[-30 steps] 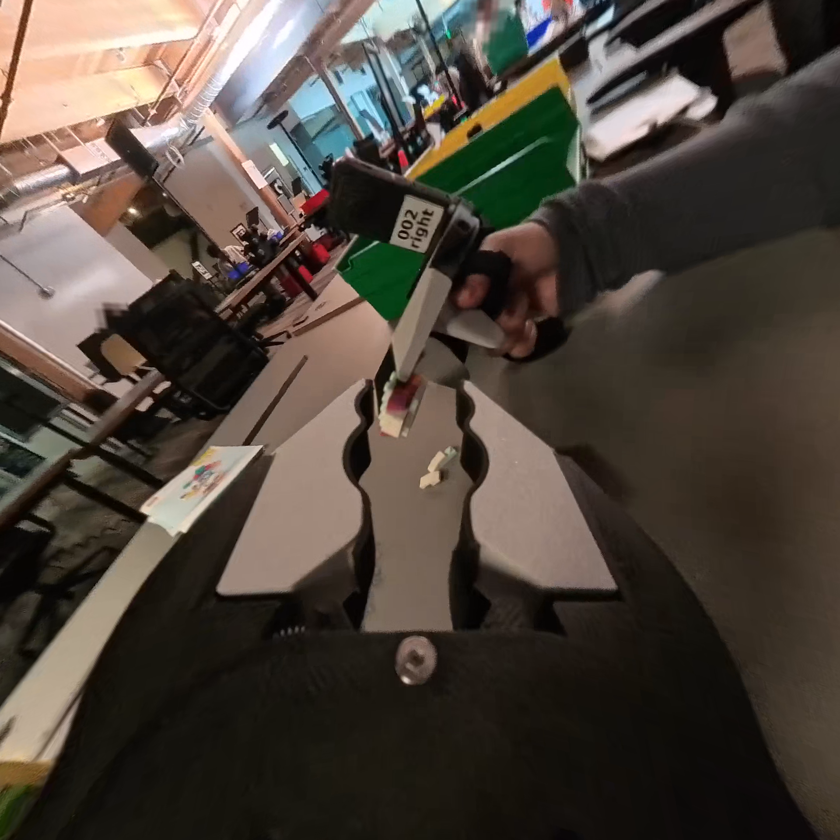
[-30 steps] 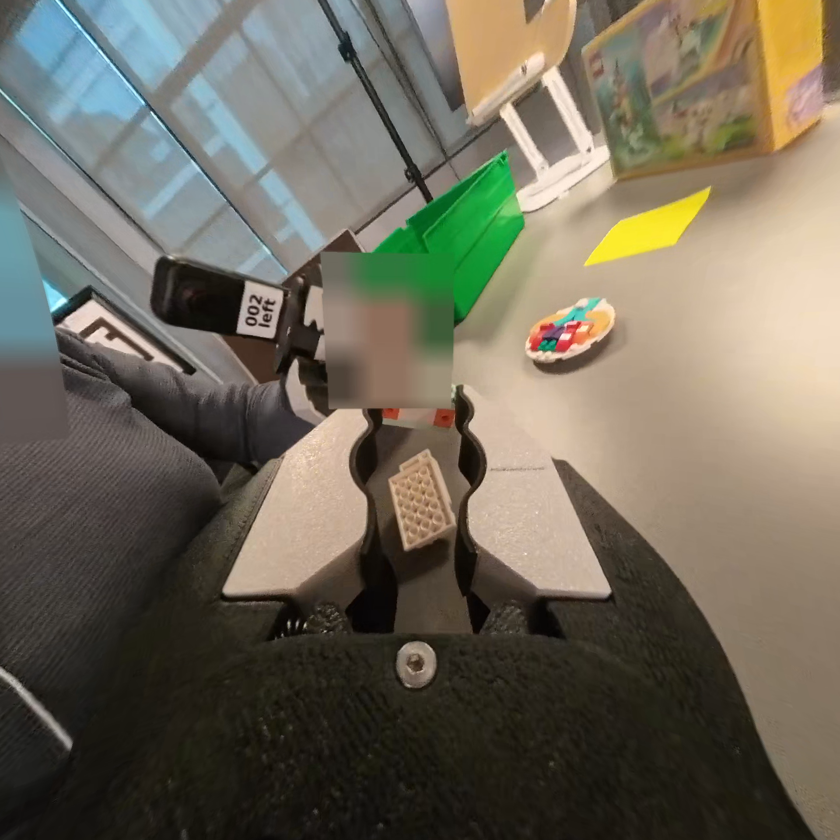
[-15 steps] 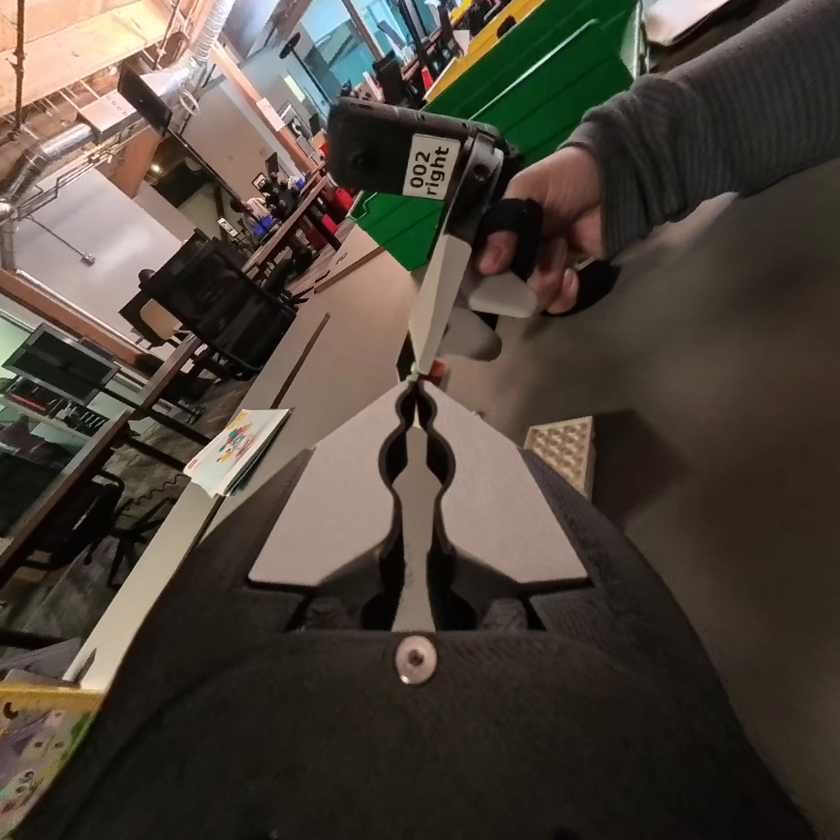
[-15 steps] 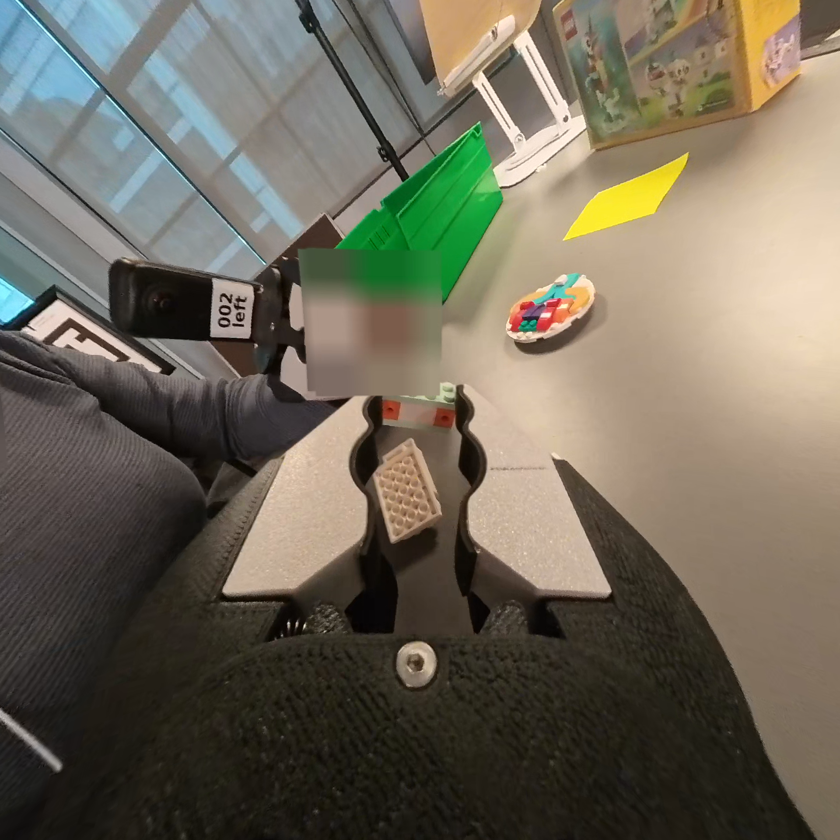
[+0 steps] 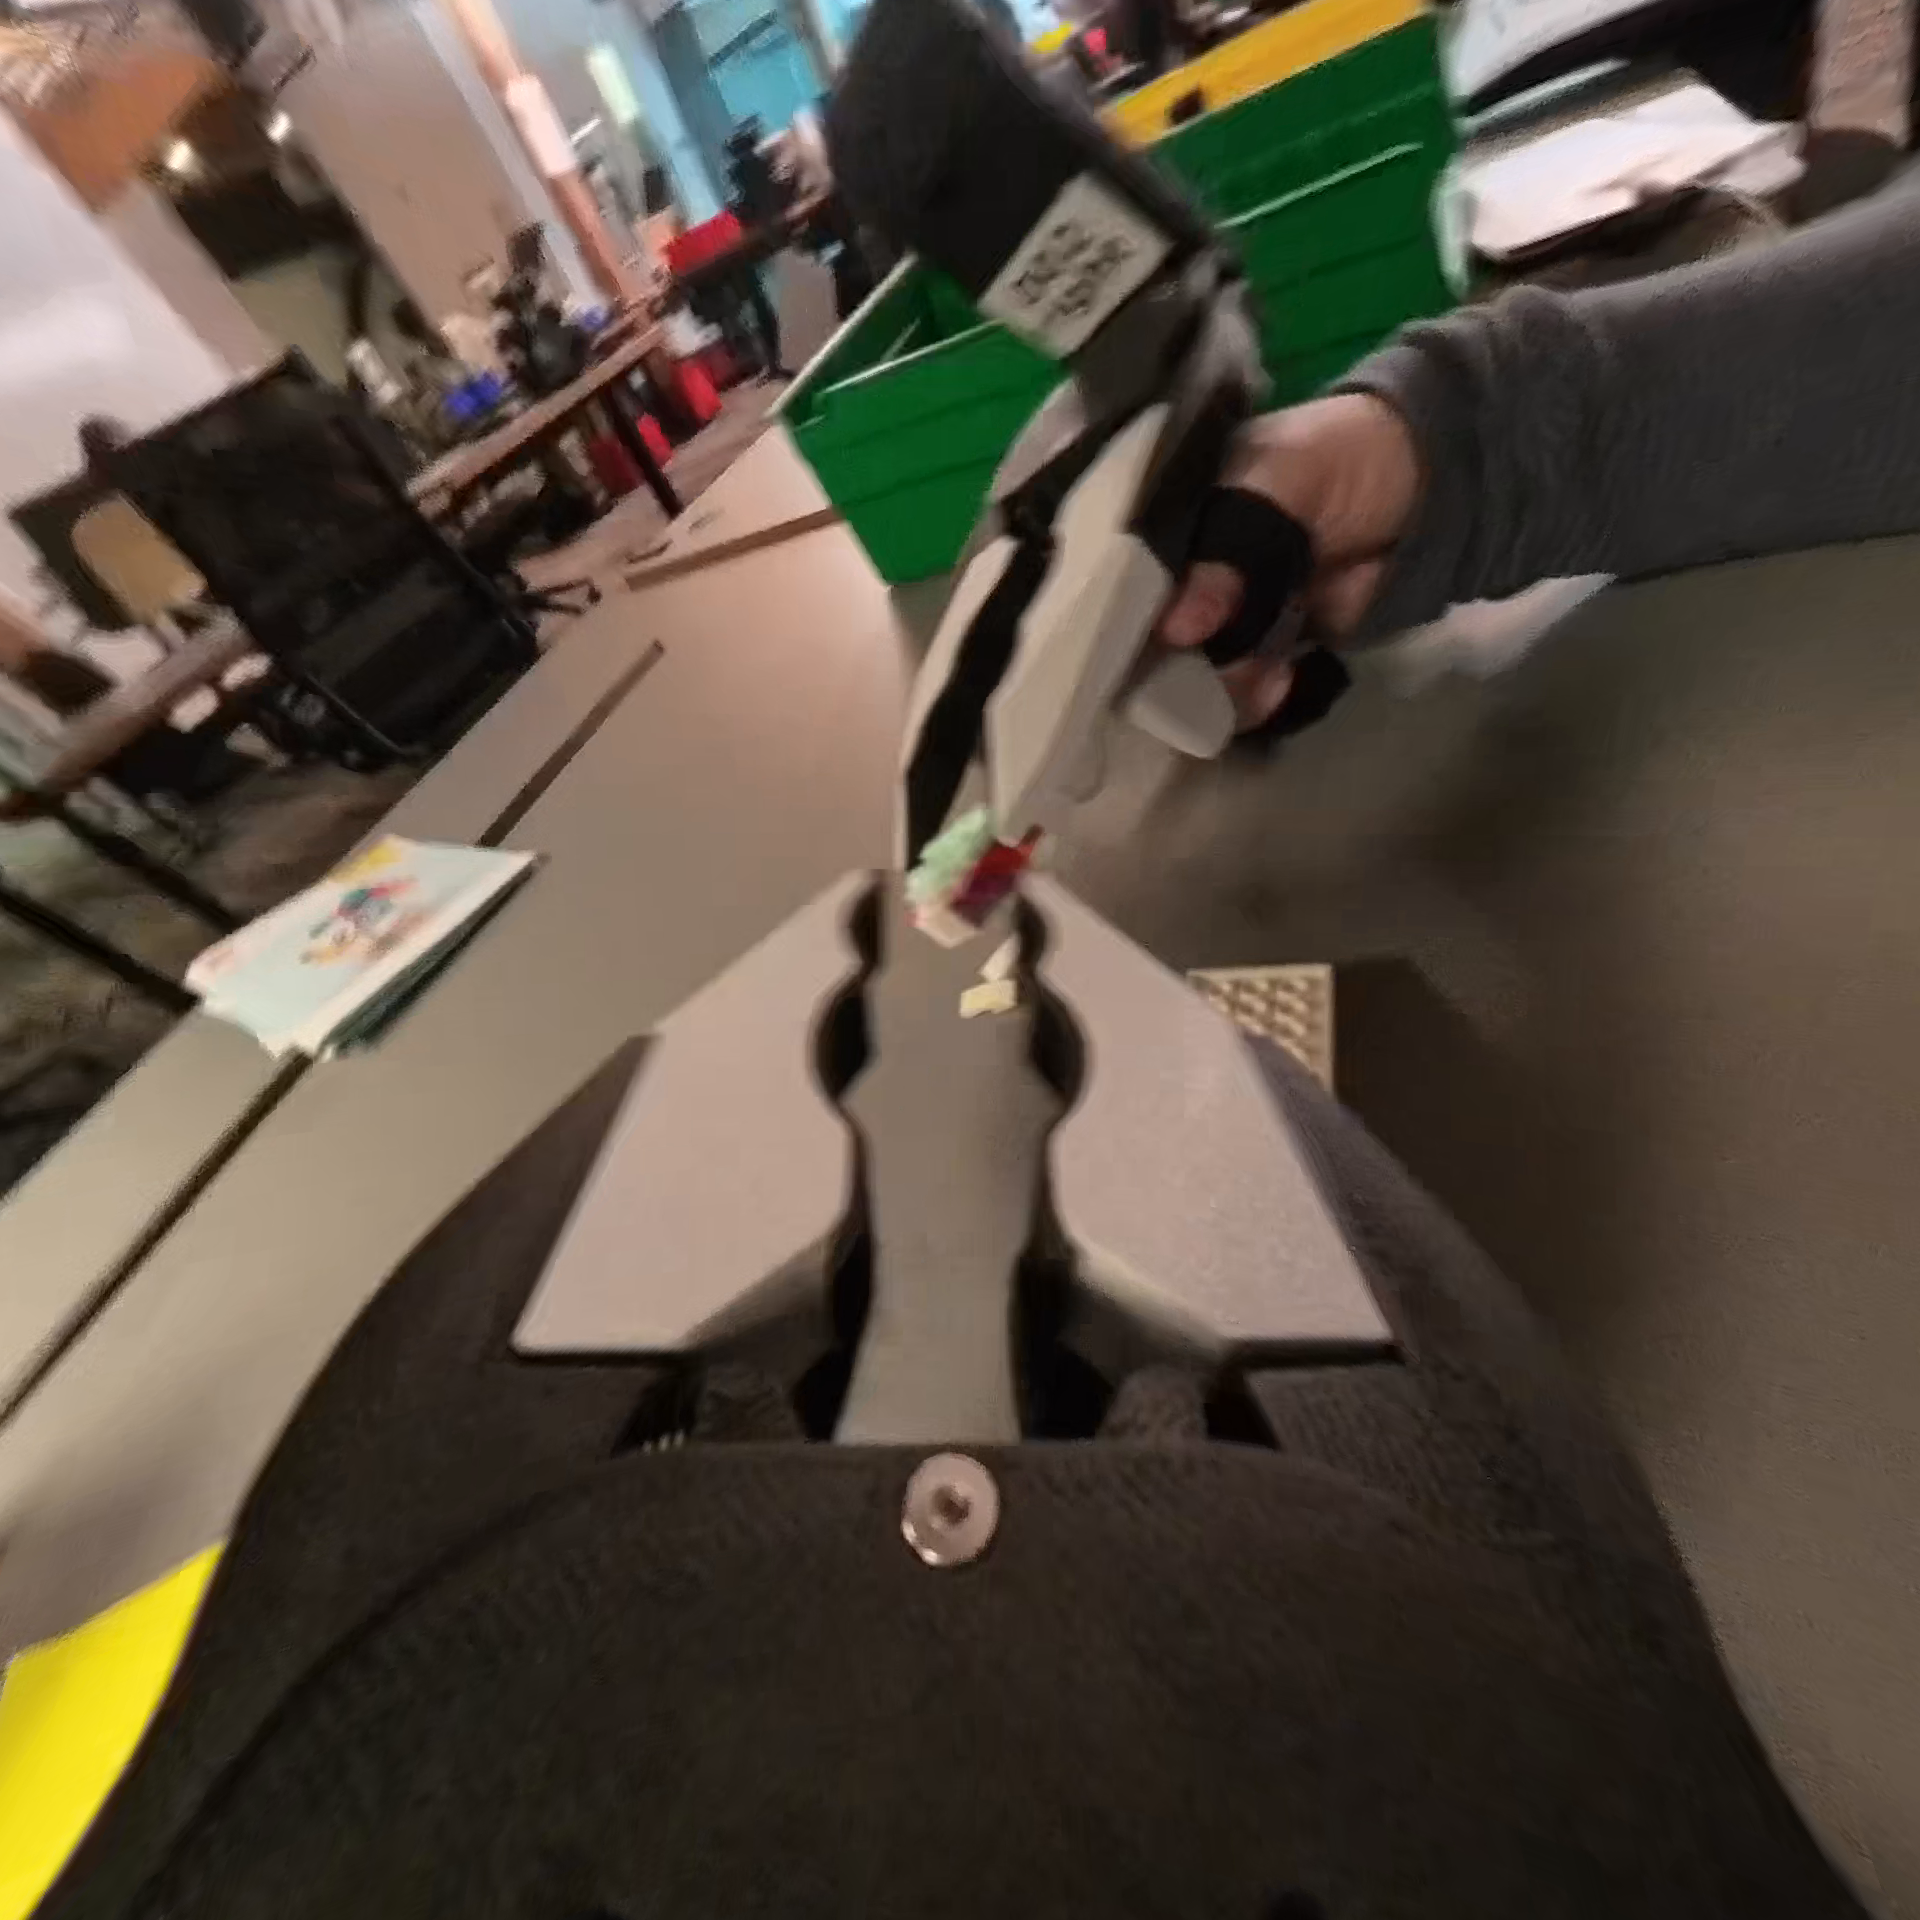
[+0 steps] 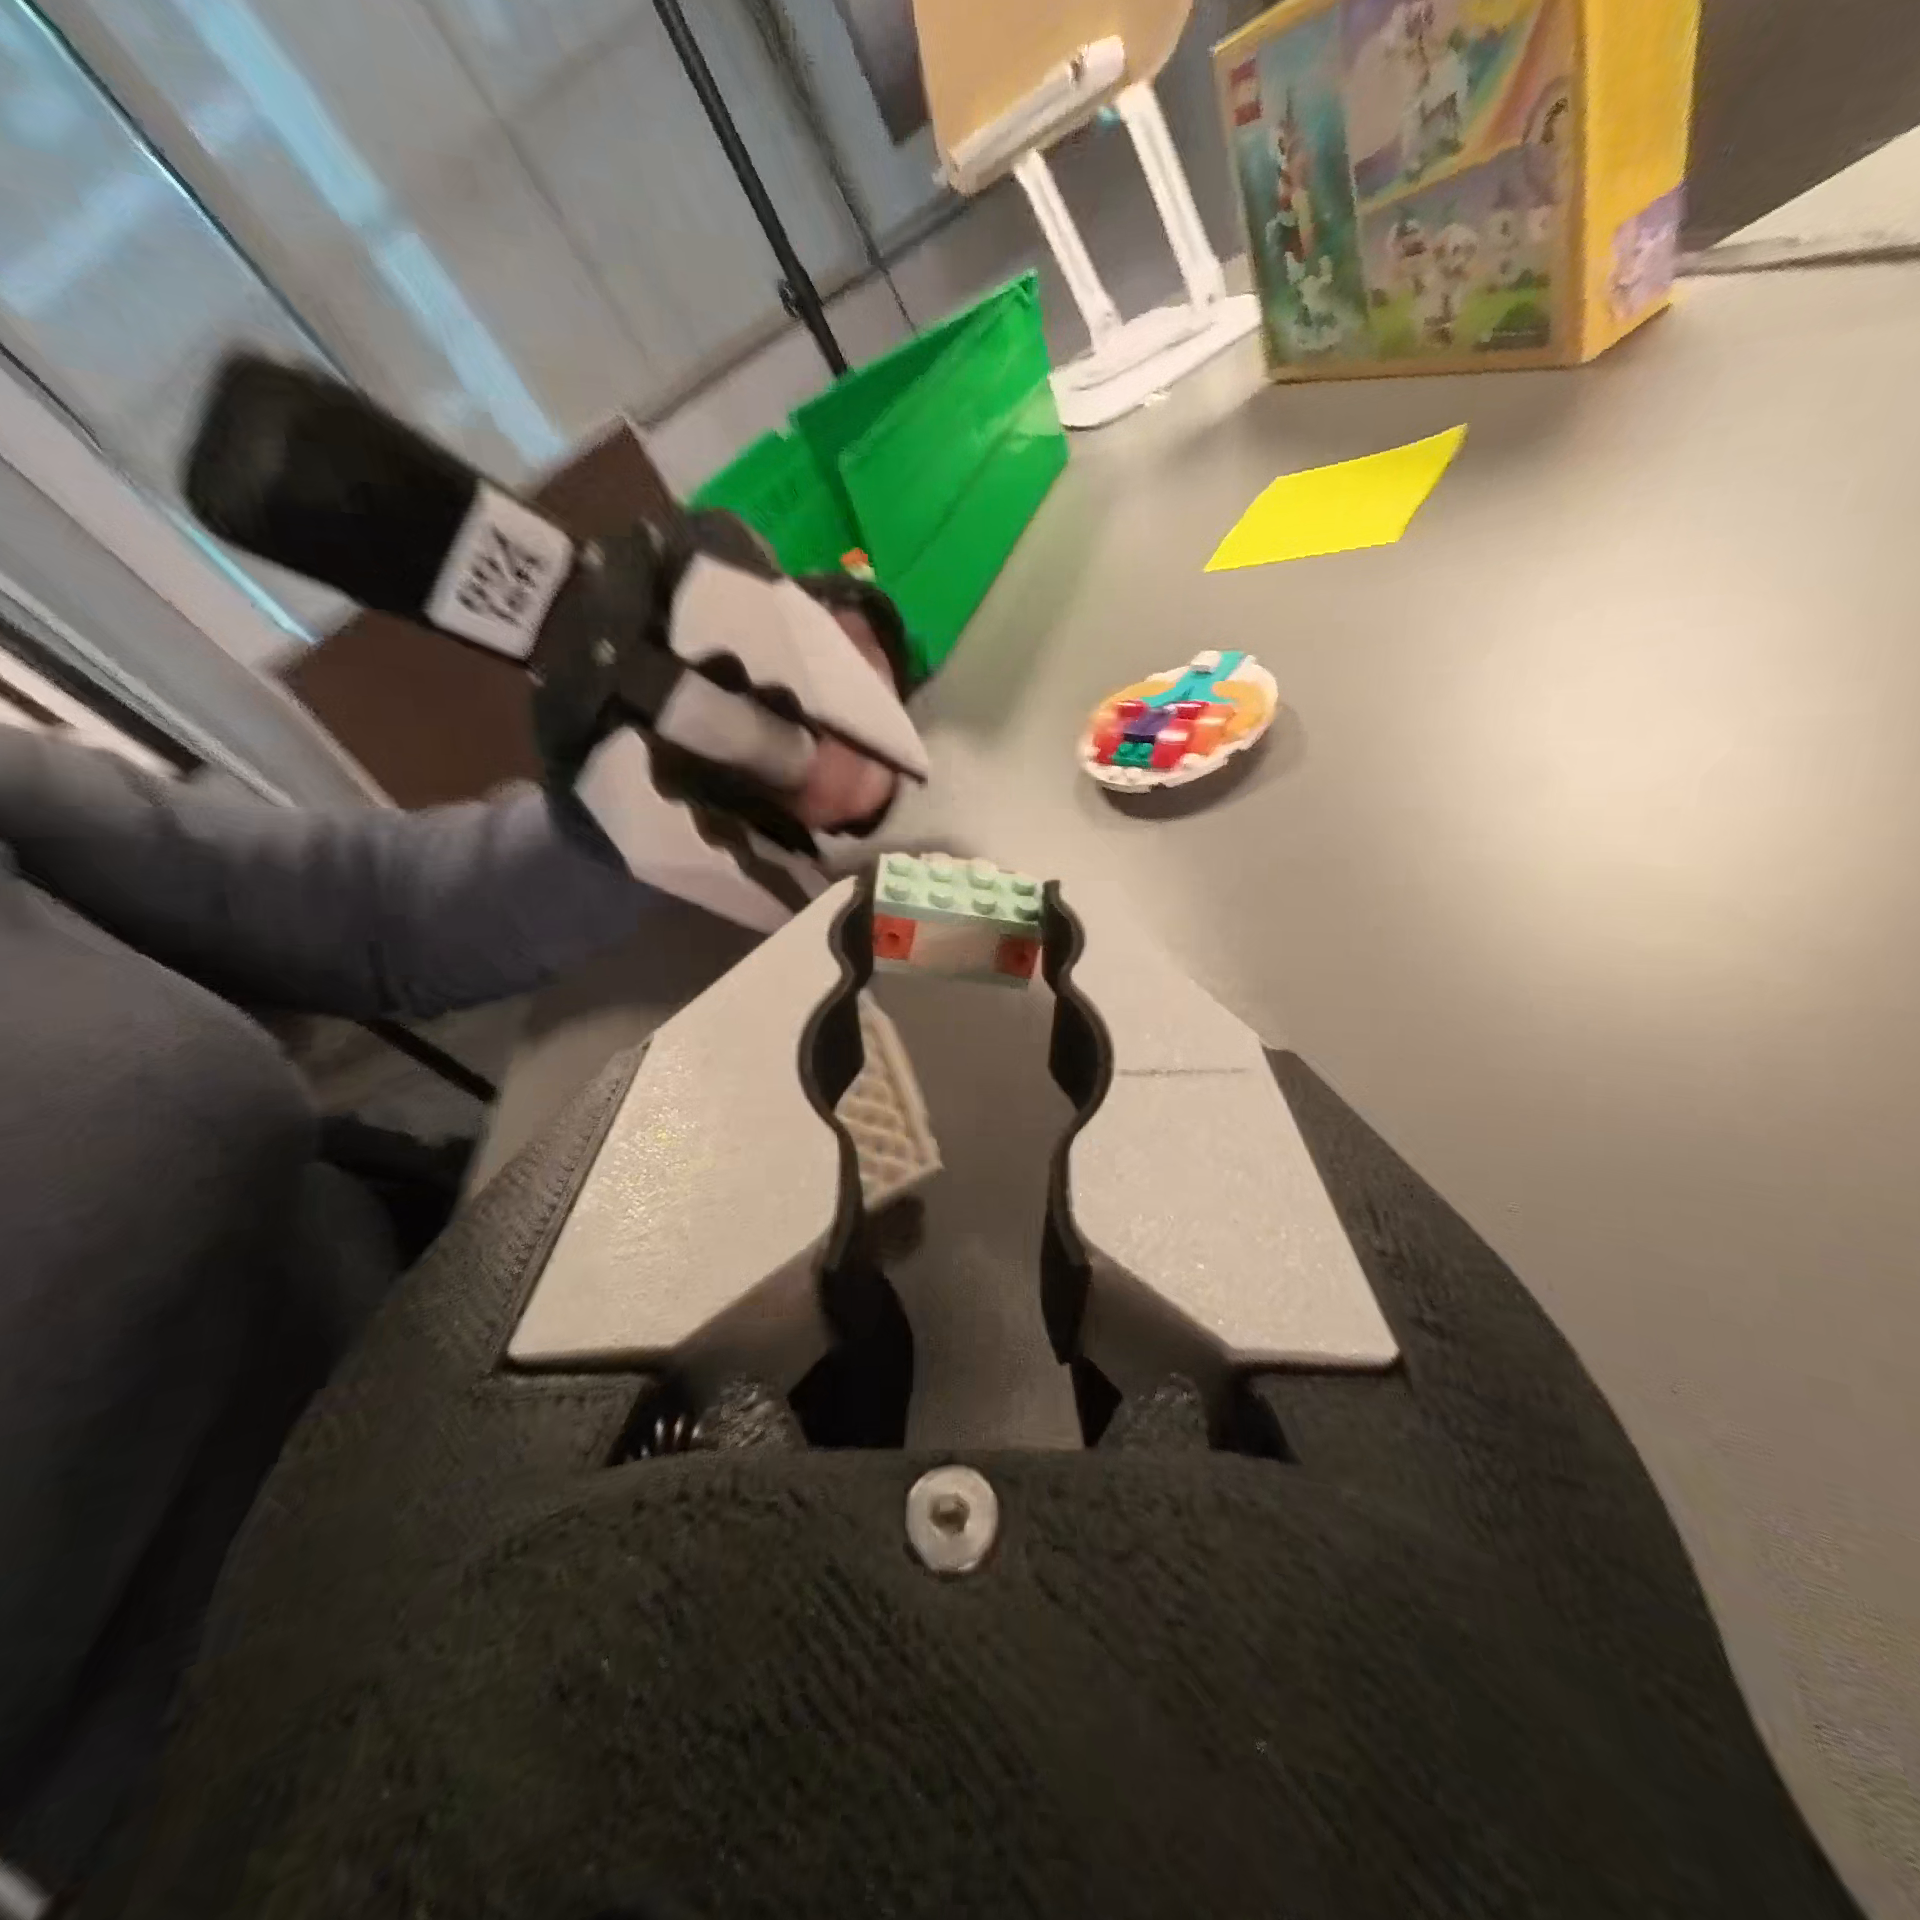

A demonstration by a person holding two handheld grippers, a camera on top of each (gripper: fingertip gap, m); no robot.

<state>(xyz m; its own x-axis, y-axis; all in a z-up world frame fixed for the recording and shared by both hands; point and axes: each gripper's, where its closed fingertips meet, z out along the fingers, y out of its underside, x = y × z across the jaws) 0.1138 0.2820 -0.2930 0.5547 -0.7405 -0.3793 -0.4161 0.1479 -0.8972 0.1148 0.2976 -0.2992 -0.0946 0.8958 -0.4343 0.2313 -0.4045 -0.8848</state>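
My right gripper (image 6: 956, 906) is shut on a small brick assembly (image 6: 954, 920) with a mint green top and red and white parts, held above the grey table (image 6: 1558, 935). In the left wrist view the right gripper (image 5: 961, 857) holds that assembly (image 5: 966, 883) just ahead of my left gripper (image 5: 951, 906), which is open and empty. The left gripper also shows in the right wrist view (image 6: 868, 831), open, just left of the assembly. A tan studded plate (image 6: 883, 1132) lies on the table below. Small white pieces (image 5: 987, 987) lie near it.
A white dish of coloured bricks (image 6: 1179, 727), a yellow paper (image 6: 1340, 499), a picture box (image 6: 1455, 187), a white stand (image 6: 1132, 312) and a green bin (image 6: 935, 457) stand farther back. A booklet (image 5: 353, 945) lies at the table's left edge. My two grippers' fingertips are within a few centimetres of each other. From the left gripper's tips to the tan studded plate (image 6: 883, 1132) is close to 6 centimeters.
My left gripper was nearly shut at the assembly half a second ago; it is now open and a little back from it. The right gripper still holds the assembly and has tilted.
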